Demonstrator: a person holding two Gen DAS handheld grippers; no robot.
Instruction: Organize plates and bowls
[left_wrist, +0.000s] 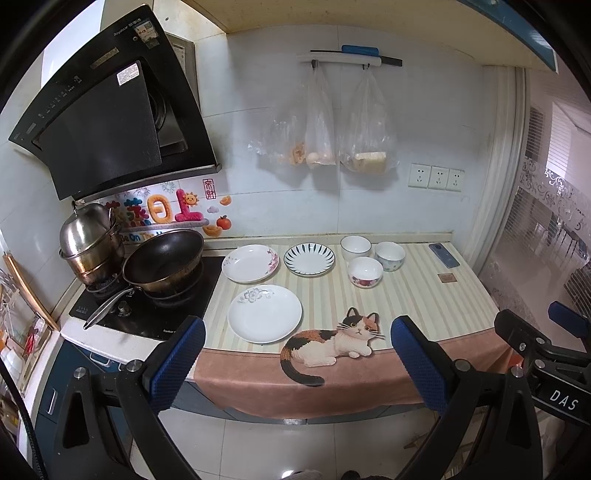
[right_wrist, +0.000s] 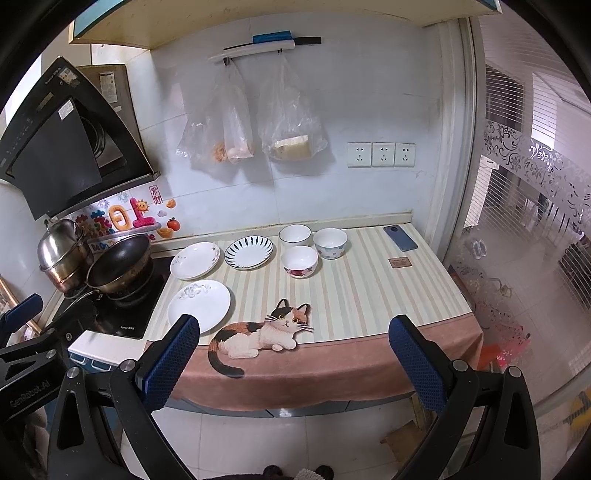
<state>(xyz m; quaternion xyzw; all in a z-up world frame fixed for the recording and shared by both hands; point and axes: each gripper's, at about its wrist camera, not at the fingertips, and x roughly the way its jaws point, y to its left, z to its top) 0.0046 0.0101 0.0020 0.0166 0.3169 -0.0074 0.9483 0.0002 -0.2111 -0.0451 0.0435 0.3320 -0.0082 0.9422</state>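
Three plates lie on the striped counter mat: a white flower-print plate (left_wrist: 264, 313) (right_wrist: 199, 305) at the front, a pink-flower plate (left_wrist: 250, 263) (right_wrist: 194, 260) behind it, and a blue-striped plate (left_wrist: 309, 259) (right_wrist: 248, 252) to its right. Three bowls stand to the right: a white bowl (left_wrist: 355, 248) (right_wrist: 294, 235), a dotted bowl (left_wrist: 390, 256) (right_wrist: 330, 242) and a red-patterned bowl (left_wrist: 365, 272) (right_wrist: 300, 261). My left gripper (left_wrist: 297, 354) and right gripper (right_wrist: 293, 350) are both open and empty, held in front of the counter edge, apart from all dishes.
A black wok (left_wrist: 162, 260) (right_wrist: 120, 264) and a steel pot (left_wrist: 88, 240) (right_wrist: 61, 251) sit on the stove at left. A phone (left_wrist: 444, 255) (right_wrist: 400, 238) and a small brown card (left_wrist: 446, 277) (right_wrist: 400, 263) lie at the right of the mat. Plastic bags (left_wrist: 321, 125) hang on the wall.
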